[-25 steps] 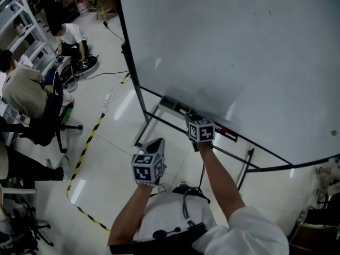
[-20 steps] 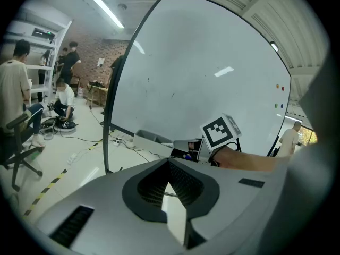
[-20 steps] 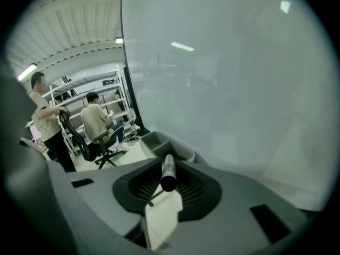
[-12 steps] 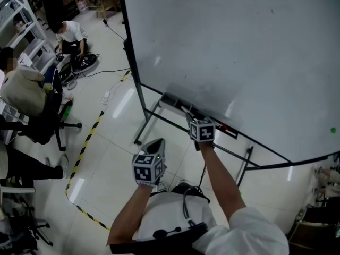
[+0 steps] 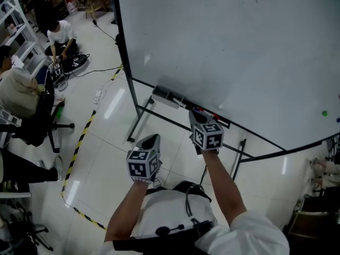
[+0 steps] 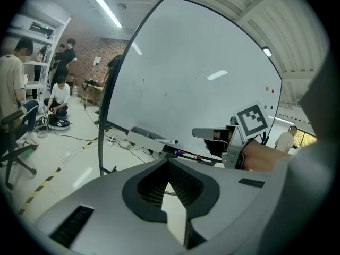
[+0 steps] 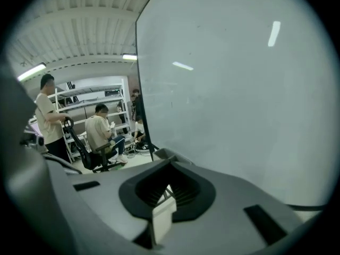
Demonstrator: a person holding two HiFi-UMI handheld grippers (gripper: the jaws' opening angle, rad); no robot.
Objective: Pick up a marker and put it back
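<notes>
At the foot of the whiteboard (image 5: 239,47), the right gripper (image 5: 196,116) has risen off the tray (image 5: 163,96), where it sat a moment earlier. Its jaws, which have just been closing, now stand pressed together with no marker seen between them. The markers (image 5: 215,116) lie along the tray just ahead of its tip. The left gripper (image 5: 150,140) hangs well back over the floor, jaws together and empty. By the look of it, the marker is back in its place and the task all but done; only the withdrawal remains.
</notes>
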